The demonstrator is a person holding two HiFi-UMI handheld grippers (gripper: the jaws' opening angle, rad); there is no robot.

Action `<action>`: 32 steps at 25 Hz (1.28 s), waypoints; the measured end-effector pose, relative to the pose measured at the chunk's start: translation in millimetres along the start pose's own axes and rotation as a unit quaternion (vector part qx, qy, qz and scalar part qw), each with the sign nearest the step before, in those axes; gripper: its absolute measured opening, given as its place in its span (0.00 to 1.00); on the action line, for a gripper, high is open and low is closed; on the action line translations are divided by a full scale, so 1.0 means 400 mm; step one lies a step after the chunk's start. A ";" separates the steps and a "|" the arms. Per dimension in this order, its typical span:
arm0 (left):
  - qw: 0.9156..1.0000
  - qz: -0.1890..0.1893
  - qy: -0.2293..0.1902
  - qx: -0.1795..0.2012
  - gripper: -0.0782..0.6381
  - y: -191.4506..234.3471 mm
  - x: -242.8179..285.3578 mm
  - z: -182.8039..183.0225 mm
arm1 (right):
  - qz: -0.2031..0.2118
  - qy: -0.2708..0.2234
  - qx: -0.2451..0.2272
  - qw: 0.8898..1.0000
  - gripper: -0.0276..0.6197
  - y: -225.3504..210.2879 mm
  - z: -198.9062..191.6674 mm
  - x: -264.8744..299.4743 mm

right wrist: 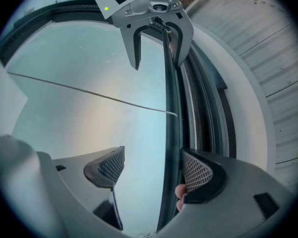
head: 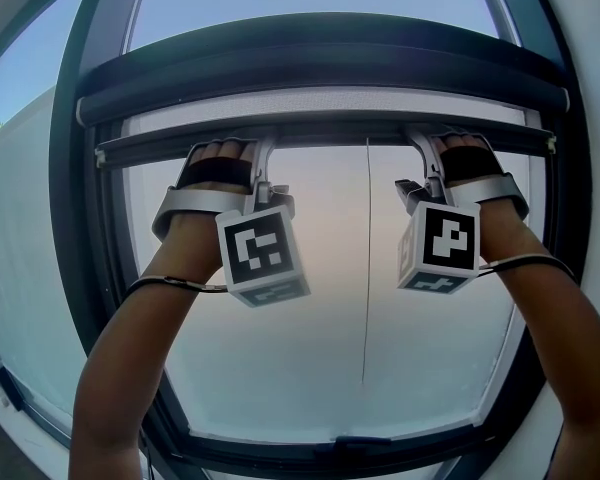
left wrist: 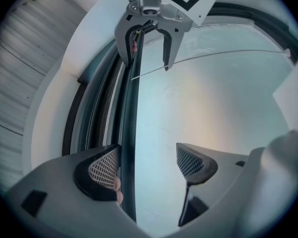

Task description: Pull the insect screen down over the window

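Found pull bar point(head: 325, 140) spanning top of window point(head: 310, 368), directly under roller housing point(head: 320, 63). Located left gripper point(head: 264, 158) at bar's left part, right gripper point(head: 423, 153) at right part, bar between each one's jaws. Noted cord point(head: 366, 268) hanging between them, before glass.

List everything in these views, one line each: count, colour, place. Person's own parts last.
window frame: one, dark grey, round the pane.
glass pane: one, pale and hazy, behind everything.
roller housing: one, dark, across the window's top.
mesh strip: one, light grey, just under the housing.
pull bar: one, dark, below the mesh.
cord: one, thin, grey, hanging from the bar's middle.
marker cubes: two, black and white, one per gripper.
left claw: one, grey, open, astride the bar.
right claw: one, grey, open, astride the bar.
left hand, right hand: two, raised to the bar.
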State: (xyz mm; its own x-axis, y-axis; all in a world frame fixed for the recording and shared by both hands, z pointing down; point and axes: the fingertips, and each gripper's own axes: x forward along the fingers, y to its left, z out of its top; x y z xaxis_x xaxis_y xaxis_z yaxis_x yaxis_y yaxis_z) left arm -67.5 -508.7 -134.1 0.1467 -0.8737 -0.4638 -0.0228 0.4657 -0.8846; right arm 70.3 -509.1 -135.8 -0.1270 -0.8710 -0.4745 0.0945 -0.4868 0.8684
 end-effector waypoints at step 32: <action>0.994 -0.103 0.029 0.006 0.58 -0.263 -0.148 0.014 | 0.108 -0.007 0.001 0.994 0.55 0.253 0.041 -0.160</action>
State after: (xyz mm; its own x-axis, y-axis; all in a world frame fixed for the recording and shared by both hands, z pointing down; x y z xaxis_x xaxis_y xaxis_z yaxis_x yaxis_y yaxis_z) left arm -68.4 -505.5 -13.3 0.0905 -0.9571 -0.2753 0.0129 0.2775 -0.9606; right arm 71.7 -501.4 -15.4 -0.1176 -0.9543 -0.2747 0.1191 -0.2882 0.9501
